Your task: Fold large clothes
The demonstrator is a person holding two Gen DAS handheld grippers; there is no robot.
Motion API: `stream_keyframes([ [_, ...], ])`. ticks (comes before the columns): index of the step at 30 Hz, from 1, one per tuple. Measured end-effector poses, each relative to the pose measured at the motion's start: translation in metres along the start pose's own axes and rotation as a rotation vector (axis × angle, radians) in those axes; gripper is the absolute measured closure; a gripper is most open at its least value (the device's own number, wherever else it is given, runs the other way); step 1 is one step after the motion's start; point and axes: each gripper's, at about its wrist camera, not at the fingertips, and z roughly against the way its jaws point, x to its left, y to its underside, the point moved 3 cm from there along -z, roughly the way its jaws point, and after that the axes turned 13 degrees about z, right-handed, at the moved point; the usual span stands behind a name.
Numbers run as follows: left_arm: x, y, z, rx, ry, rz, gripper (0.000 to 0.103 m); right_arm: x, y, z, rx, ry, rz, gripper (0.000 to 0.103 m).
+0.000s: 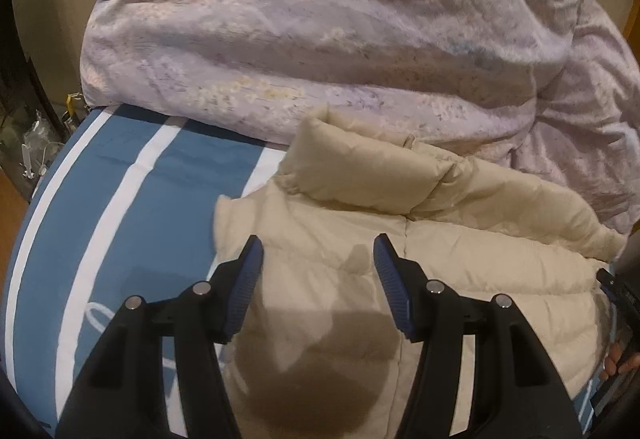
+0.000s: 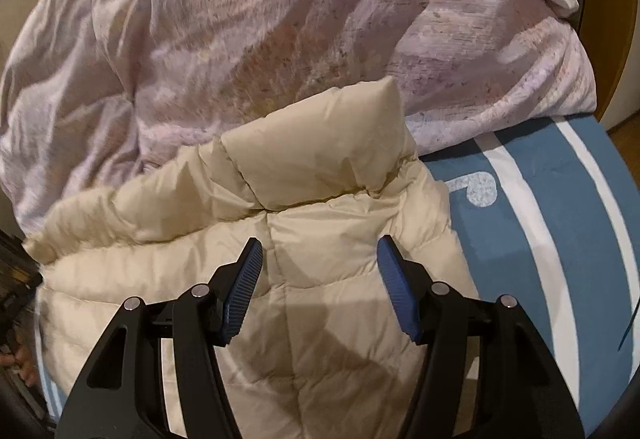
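Both the left hand-held gripper (image 1: 318,251) and the right hand-held gripper (image 2: 320,251) hung open and empty above the puffy jacket (image 1: 460,251). Its slippery padding could slide from a shallow pinch

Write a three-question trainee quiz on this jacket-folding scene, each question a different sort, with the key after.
1. True or false: the left gripper is clamped shut on the cream puffer jacket.
2. Multiple choice: what does the jacket lie on? A) a bare wooden floor B) a blue sheet with white stripes C) a glass table
3. Fill the blank: behind the jacket's collar lies a bunched-up pale lilac ____.

Key:
1. False: its jaws stand open above the jacket, as do those of the right gripper.
2. B
3. Duvet (a quilt or comforter also counts).
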Motion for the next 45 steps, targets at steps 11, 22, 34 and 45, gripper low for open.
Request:
stream_keyframes([
  [11,0.0,-0.001,-0.038,-0.031,-0.111,0.006,0.039,0.011,0.009,-0.027,0.011,0.096,0.104,0.037],
  [22,0.002,0.002,-0.06,-0.05,-0.142,-0.026,0.03,0.025,0.018,-0.044,-0.03,0.162,0.157,0.031],
  [34,0.006,0.003,-0.074,-0.076,-0.144,-0.035,0.025,0.042,0.025,-0.068,-0.053,0.192,0.181,0.027],
  [45,0.01,0.006,-0.078,-0.084,-0.135,-0.029,0.023,0.05,0.029,-0.077,-0.044,0.192,0.179,0.025],
])
